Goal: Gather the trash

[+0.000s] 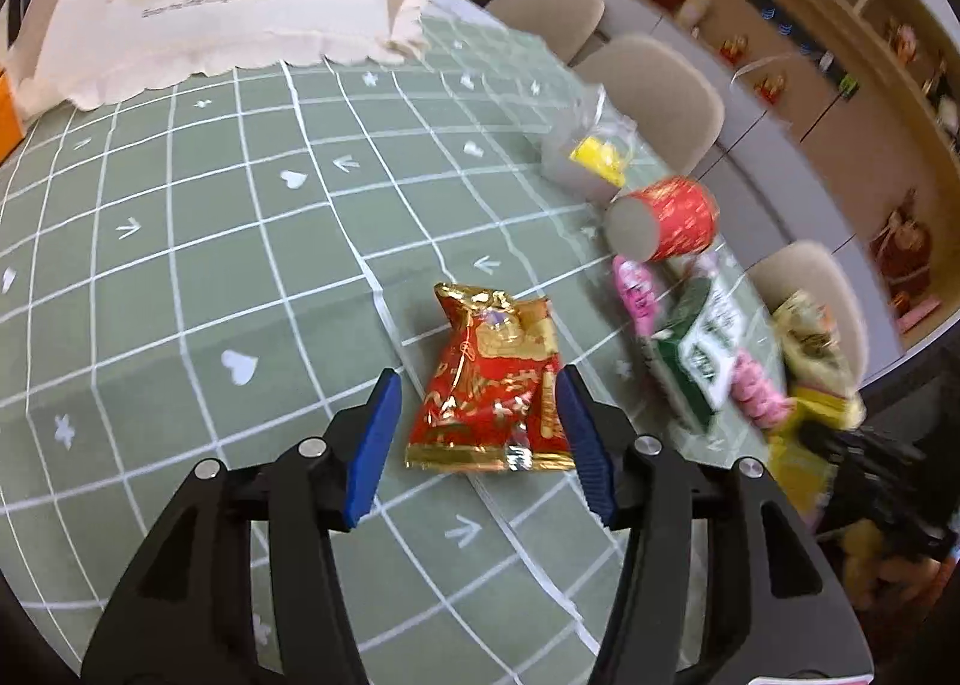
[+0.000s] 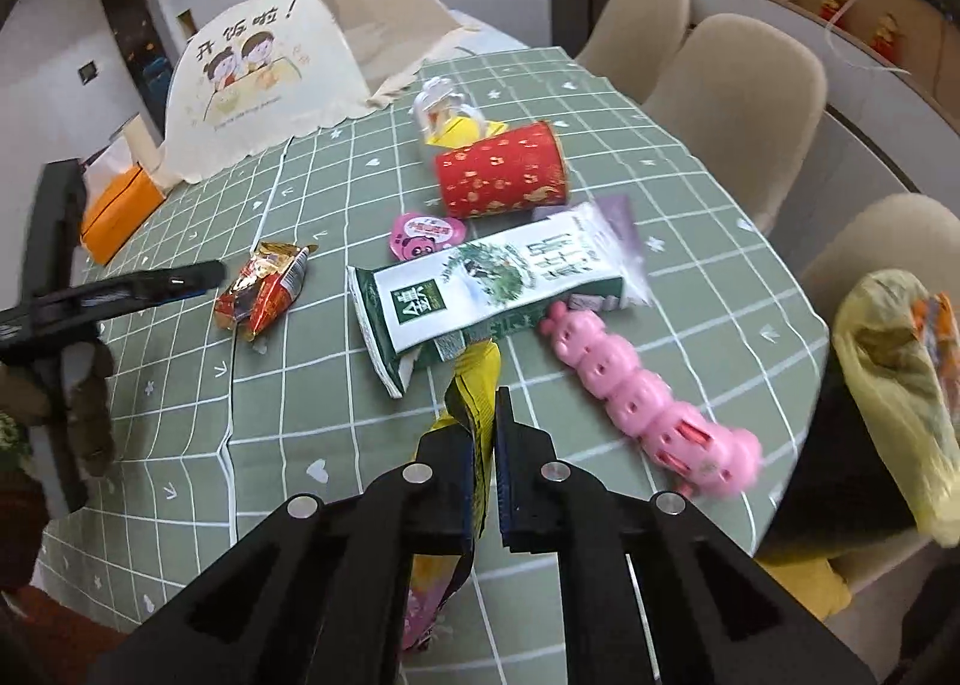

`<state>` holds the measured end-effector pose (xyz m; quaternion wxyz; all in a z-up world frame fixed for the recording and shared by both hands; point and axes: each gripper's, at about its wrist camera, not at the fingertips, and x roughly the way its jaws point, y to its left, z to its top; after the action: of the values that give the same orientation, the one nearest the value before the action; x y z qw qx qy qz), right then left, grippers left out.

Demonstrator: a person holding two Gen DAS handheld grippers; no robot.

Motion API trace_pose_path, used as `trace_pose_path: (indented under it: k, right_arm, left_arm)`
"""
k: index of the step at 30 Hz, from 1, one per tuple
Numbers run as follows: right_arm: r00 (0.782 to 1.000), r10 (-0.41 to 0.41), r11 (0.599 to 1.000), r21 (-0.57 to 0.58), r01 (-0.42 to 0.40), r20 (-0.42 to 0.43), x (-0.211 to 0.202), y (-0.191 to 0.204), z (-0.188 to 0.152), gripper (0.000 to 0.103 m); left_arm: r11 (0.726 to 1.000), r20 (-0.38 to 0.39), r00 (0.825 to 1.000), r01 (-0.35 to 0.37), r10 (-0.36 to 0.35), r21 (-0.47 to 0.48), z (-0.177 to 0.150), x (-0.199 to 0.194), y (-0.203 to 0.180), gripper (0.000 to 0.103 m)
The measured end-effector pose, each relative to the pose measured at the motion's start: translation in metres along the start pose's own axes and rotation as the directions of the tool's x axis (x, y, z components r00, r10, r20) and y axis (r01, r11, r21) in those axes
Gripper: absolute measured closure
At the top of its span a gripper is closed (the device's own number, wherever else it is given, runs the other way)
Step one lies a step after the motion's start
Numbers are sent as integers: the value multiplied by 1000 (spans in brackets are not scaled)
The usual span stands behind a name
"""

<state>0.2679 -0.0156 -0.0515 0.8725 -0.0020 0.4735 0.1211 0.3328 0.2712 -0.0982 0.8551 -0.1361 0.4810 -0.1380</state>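
Observation:
A red and gold snack wrapper (image 1: 489,385) lies on the green checked tablecloth (image 1: 240,241). My left gripper (image 1: 477,385) is open, its blue pads on either side of the wrapper's near end. The wrapper also shows in the right wrist view (image 2: 264,283), with the left gripper (image 2: 180,280) beside it. My right gripper (image 2: 483,403) is shut on a yellow wrapper (image 2: 474,385) and holds it above the table. A red paper cup (image 2: 501,169), a green and white carton (image 2: 480,289) and a pink plastic toy (image 2: 648,397) lie ahead.
A white mesh food cover (image 2: 258,79) stands at the table's far end, an orange box (image 2: 120,211) to its left. A clear bag with a yellow item (image 1: 594,151) lies past the cup. Beige chairs (image 2: 738,103) line the right side. A yellow bag (image 2: 900,385) hangs at right.

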Motion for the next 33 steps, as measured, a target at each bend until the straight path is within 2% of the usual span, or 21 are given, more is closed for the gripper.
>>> trace_pose_path:
  k: [3,6,7,11,15,18,23,25,29,33]
  right_arm:
    - [1000,-20,1000,-15,20,15,-10,3,-10,95]
    - [999,-23,1000,-17,24,38,-21,2,-19,95]
    - [999,-21,1000,-12,21,47,-25,0,-21,95]
    - [995,-8,1000,7,7,96,-43,-11,-23,95]
    - [987,-5,1000,15,3,159,-66,-27,-16,95]
    - [977,-6,1000,28,0,215,-86,-46,-4,95]
    - [943,-27,999,31,18,332,-127,-81,20,95]
    - [925,-42,999,23,36,378,-144,-97,30,95]
    - [893,-72,997,20,70,445,-172,-128,40,95]
    - [878,-103,995,39,96,467,-185,-158,39,95]
  left_arm:
    - [999,-35,999,-33,33,20,0,16,-4,52]
    - [998,-61,996,-57,58,12,-2,25,-7,61]
    - [998,-63,996,-65,65,3,-3,25,-8,68]
    - [997,-48,996,-71,72,6,-5,15,-24,70]
    - [995,20,997,-75,74,66,4,-14,-58,70]
    - [990,101,993,-78,66,121,16,-43,-94,70]
    - [975,238,971,-56,3,214,38,-89,-163,69]
    - [969,288,957,-46,-27,242,46,-103,-194,69]
    - [960,336,939,-29,-69,278,57,-112,-240,69]
    - [946,340,935,-15,-101,323,61,-103,-285,69]
